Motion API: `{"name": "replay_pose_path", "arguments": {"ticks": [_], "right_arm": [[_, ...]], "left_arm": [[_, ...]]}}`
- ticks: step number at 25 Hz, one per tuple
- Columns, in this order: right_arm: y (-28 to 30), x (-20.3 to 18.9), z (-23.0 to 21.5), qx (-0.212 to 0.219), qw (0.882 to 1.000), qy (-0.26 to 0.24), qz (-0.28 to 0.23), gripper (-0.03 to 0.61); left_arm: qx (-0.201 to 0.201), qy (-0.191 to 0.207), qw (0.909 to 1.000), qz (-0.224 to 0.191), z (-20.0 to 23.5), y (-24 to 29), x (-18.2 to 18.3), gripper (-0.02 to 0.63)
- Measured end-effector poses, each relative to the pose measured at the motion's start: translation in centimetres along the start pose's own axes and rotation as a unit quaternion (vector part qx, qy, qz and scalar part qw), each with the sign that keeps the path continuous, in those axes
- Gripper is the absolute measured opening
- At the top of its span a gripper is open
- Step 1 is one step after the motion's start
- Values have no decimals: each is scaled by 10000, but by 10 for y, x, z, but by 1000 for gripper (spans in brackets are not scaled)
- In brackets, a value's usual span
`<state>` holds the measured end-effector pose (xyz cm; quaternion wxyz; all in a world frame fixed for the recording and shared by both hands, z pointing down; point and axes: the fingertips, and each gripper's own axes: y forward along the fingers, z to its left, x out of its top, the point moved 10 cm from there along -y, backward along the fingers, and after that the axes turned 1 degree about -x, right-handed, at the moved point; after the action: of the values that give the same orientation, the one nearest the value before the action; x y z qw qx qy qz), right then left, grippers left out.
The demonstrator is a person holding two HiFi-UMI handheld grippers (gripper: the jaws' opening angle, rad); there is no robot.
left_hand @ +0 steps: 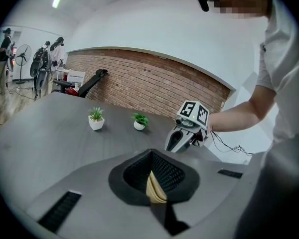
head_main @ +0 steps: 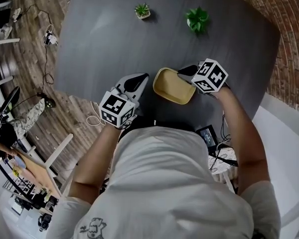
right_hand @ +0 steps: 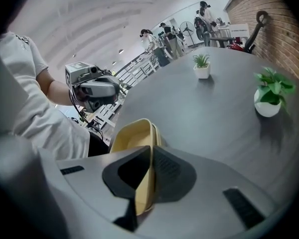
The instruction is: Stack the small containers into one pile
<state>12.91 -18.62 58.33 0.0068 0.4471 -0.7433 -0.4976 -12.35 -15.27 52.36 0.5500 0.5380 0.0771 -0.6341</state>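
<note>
A shallow yellow container (head_main: 173, 87) hangs just above the dark grey table (head_main: 104, 39), in front of me. My right gripper (head_main: 183, 72) is shut on its right rim. In the right gripper view the yellow container (right_hand: 134, 138) stands edge-on between the pads, and a second rim seems nested in it. My left gripper (head_main: 141, 78) is to the left of the container and apart from it. In the left gripper view its pads (left_hand: 164, 176) meet on a thin tan strip (left_hand: 156, 189). I cannot tell what that strip belongs to. The head view shows no container there.
Two small potted plants (head_main: 142, 10) (head_main: 197, 20) stand at the far side of the table. The table's left edge drops to a wooden floor with cables (head_main: 49, 39). A brick wall (head_main: 289, 39) runs along the right. A small device with cords (head_main: 208, 133) lies by my right elbow.
</note>
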Motion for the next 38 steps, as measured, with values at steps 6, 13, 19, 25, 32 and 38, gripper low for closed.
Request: {"name": "replay_pose_path", "arguments": {"ticks": [6,13,19,25,32,38], "right_arm": [[6,0,-6,-14,10000,36,30,38],[1,-2,-5,-89,10000,35,8,76],[-10,-1,8,-307,9994,10,-137,86],[-28,-1,35,-953,9948,-42,-365,86],[-42,-8,77,-1513,9847,70,-859,86],[-47,-13,113,-2060,9689,121,-1366,69]], "left_arm": [[2,-47,10000,41,2,4,-3,11],[4,-10,10000,-7,-2,4,-1,11],[-55,124,9999,-68,-7,-5,4,11],[-156,343,9991,-194,-16,-21,10,11],[-311,590,9974,-280,-26,-44,8,11],[-398,839,9948,-420,-29,-68,16,11]]}}
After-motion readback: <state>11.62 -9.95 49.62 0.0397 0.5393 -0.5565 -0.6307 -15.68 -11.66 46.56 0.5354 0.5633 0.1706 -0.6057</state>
